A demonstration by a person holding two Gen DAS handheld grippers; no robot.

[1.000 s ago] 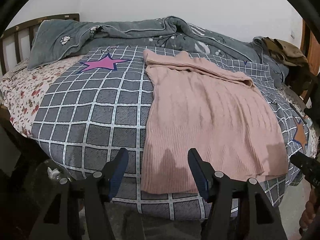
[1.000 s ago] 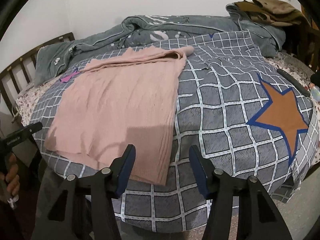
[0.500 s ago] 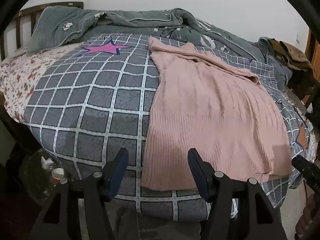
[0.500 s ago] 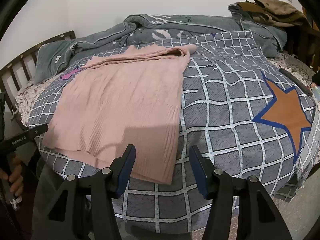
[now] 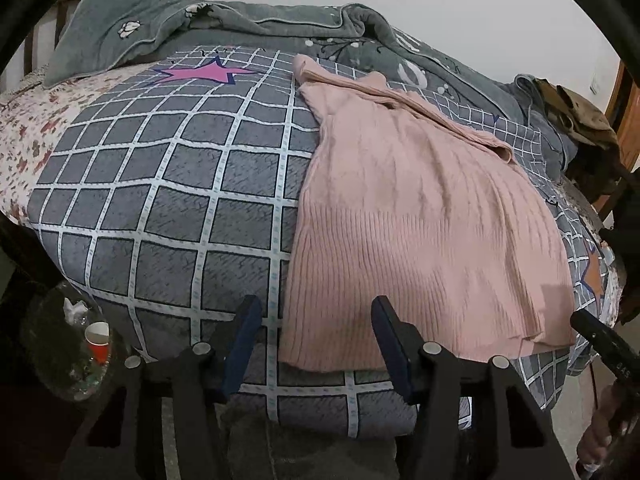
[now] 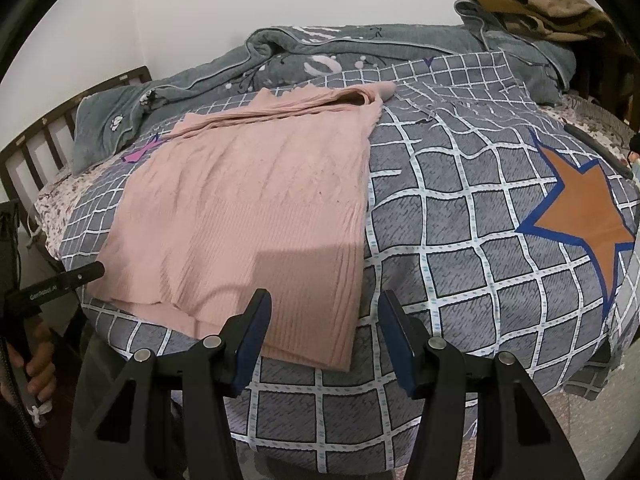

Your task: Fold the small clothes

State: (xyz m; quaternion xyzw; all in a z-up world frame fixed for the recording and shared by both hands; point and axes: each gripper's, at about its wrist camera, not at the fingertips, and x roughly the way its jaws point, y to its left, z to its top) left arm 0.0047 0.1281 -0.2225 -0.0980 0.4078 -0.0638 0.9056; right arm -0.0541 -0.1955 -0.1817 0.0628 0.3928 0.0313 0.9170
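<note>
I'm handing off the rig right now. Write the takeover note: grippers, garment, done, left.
Left gripper: open, jaws just narrowed a little, pads either side of the near left hem corner, not gripping.
Right gripper: open, at the near right hem corner, nothing held.
Pink sweater: flat on the checked quilt, sleeves folded across the top.
Done: sleeves in.
Left: grip both hem corners, fold the hem towards the collar.

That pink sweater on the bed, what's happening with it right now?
A person holds a two-finger gripper in each hand over a flat pink knitted sweater on a grey checked quilt. The left gripper hangs at the near hem's left corner, its jaws just closing a little but gripping nothing; the right gripper waits open at the other corner. Folding hasn't started.
</note>
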